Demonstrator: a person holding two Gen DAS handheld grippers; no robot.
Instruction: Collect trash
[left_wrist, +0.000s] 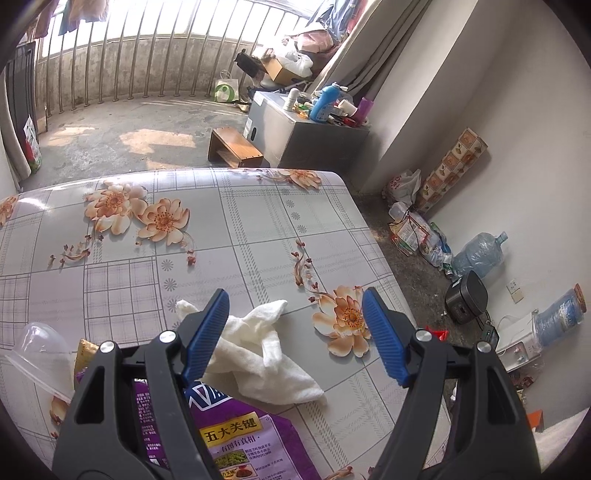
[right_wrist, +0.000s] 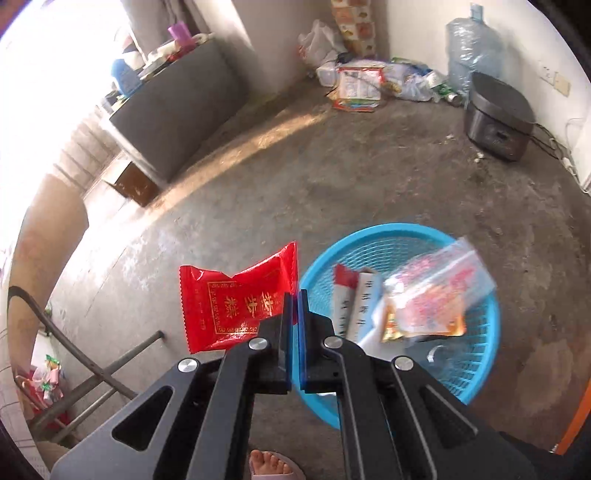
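The grey floral-print tablecloth (left_wrist: 258, 221) covers the table under my left hand; the bare concrete floor (right_wrist: 332, 177) lies under my right. On that floor stands the round blue plastic mesh basket (right_wrist: 476, 332), already holding a clear zip bag of pink-printed wrappers (right_wrist: 432, 291) and a red-and-white carton (right_wrist: 354, 299) — it sits low beside the table, presumably so trash can be dropped straight in.

On the cloth lie a purple printed snack bag (left_wrist: 240, 435), close under my left tongs, a clear plastic dome lid (left_wrist: 37, 339) at the table's near edge, and a crumpled white paper towel (left_wrist: 258, 354), all still to be collected.

My left gripper (left_wrist: 295, 332) stands wide apart above the towel, holding nothing and touching nothing I can see.

My right gripper (right_wrist: 294, 306) is clamped together on one edge of a flat red foil sachet with gold lettering (right_wrist: 236, 306), which hangs beside the basket rim — pinched at the margin, I judge, so it falls cleanly once carried over the opening.
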